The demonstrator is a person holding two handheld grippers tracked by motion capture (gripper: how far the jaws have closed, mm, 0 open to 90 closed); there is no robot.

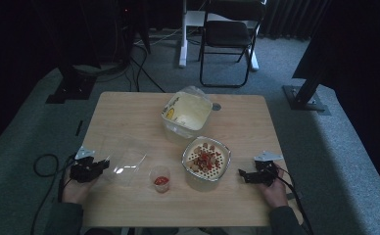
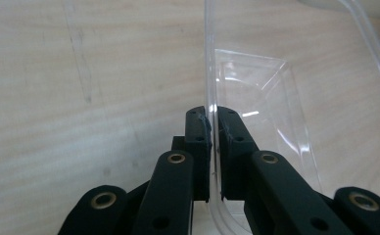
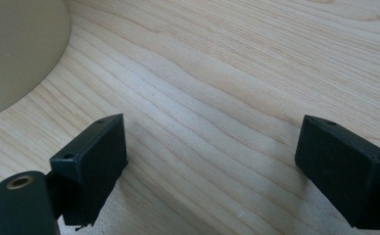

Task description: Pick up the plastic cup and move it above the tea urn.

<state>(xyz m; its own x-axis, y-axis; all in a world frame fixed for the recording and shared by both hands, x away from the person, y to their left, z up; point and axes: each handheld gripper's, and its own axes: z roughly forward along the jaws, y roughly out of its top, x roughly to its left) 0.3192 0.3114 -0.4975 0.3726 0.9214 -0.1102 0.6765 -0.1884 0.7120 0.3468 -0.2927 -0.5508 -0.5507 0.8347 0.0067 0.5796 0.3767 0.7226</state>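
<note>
1. Left tongs (image 2: pixel 210 128) pinching the thin rim of the clear plastic lid (image 1: pixel 124 164), lying near-left on the pale wooden table (image 1: pixel 129 112).
2. Risking slippage or buckling: flimsy, slick rim, narrow bite.
3. Right tongs (image 3: pixel 210 161) gaping wide, grasping nothing, hovering at the near right.
4. Possibly knocking the small clear cup of red sauce (image 1: pixel 160 178) just right of the lid, or the round perforated tray of food (image 1: pixel 206 157) beyond.

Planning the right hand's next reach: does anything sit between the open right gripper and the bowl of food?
Nothing visible does. Bare wooden table lies between the right gripper and the white bowl of sliced food.
</note>
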